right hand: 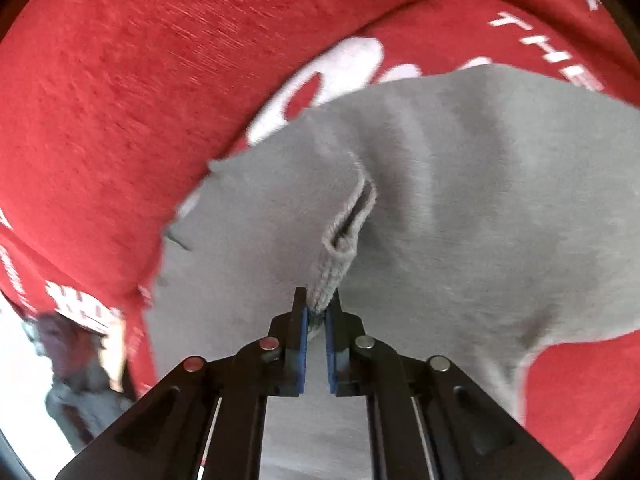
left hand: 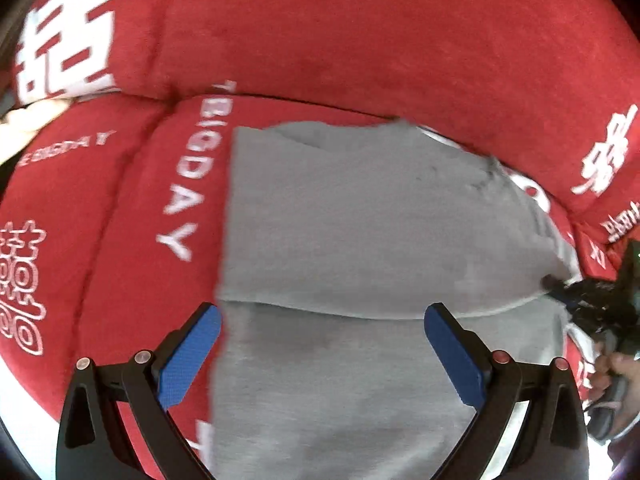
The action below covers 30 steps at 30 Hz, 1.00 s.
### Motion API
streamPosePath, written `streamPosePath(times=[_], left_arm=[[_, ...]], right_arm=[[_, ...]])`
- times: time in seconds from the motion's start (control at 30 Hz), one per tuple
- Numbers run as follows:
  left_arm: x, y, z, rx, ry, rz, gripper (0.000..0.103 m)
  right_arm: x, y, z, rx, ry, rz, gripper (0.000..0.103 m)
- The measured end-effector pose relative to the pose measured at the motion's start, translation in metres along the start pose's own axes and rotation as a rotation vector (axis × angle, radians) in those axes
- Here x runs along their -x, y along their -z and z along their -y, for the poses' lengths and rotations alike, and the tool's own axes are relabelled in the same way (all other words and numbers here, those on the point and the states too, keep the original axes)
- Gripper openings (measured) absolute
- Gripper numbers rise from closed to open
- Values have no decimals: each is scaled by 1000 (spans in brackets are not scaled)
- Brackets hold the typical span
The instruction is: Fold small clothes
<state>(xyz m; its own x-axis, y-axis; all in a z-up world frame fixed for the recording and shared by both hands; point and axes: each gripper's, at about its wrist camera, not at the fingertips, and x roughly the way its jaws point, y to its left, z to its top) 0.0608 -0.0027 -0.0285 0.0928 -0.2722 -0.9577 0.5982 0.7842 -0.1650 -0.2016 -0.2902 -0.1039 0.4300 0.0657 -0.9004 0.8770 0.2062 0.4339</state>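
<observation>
Looking along your left gripper (left hand: 322,354), you see its 2 blue pads (left hand: 190,360) spread wide with nothing between them, poised above the grey garment (left hand: 360,240), which lies flat on the red cover (left hand: 360,32). White lettering on that cover beside the garment's left edge reads "BIGDAY" (left hand: 182,196), a blurrier copy sits further left, and large white Chinese characters (left hand: 68,28) fill the upper left corner, too smeared to read. At the right edge your right gripper (left hand: 560,286) touches the garment's far corner, with a hand (left hand: 616,368) below it. Through the right wrist camera, your right gripper (right hand: 316,312) is clamped on a ribbed grey edge (right hand: 334,276) of the garment (right hand: 480,200), bunching it into a raised pleat. White letters "THE" (right hand: 540,44) show on the red cover (right hand: 100,100) at upper right.
</observation>
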Motion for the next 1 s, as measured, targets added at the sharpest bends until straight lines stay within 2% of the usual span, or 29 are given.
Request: streamPosePath(times=[0.03, 0.13, 0.2, 0.23, 0.4, 0.53, 0.8, 1.0], left_arm=[[-2, 1, 7, -2, 14, -15, 102], [-5, 4, 26, -19, 51, -38, 102], [-6, 7, 40, -47, 42, -50, 102], [-7, 10, 44, -56, 37, -59, 102], [-13, 18, 72, -107, 69, -114, 102], [-10, 26, 99, -177, 67, -123, 102], [-18, 25, 140, -251, 3, -123, 102], [-27, 23, 174, -304, -6, -118, 102]], right_arm=[[2, 2, 6, -7, 4, 1, 11], [17, 9, 14, -9, 30, 0, 28], [32, 15, 17, 24, 49, -7, 58], [38, 17, 18, 43, 55, -10, 61], [55, 29, 14, 150, 154, -26, 61], [64, 35, 19, 179, 179, -24, 61], [74, 37, 28, 207, 190, 0, 61], [83, 33, 51, 167, 182, 11, 61]])
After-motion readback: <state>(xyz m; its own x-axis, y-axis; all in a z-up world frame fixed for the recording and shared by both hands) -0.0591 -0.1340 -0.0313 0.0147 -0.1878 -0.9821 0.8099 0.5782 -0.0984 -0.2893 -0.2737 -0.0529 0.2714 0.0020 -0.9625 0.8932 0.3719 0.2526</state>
